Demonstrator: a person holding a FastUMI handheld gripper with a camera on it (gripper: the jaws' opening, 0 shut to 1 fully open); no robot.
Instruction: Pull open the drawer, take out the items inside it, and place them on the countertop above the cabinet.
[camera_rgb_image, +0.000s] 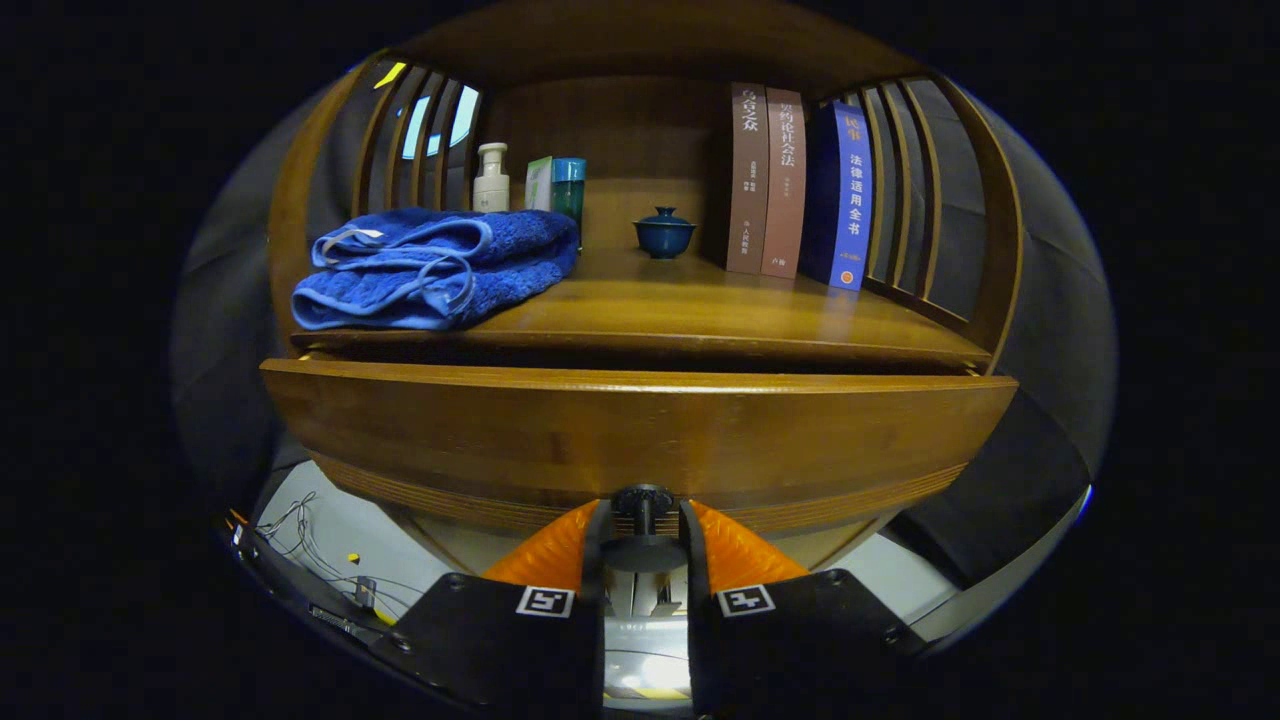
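Observation:
A wooden drawer front (640, 435) fills the space just ahead of my fingers, slightly out from the cabinet, with a dark gap under the countertop (700, 310). A small dark knob (643, 505) sits on its lower middle. My gripper (643, 520) is shut on that knob, one finger pressing each side. The inside of the drawer is hidden behind its front.
On the countertop lie a folded blue towel (435, 265) at the left, a pump bottle (490, 180), a teal cup (568, 188), a small blue lidded bowl (664, 232) and three upright books (795, 185). Slatted wooden sides (920, 190) flank the shelf. Loose wires (300, 540) lie on the floor below left.

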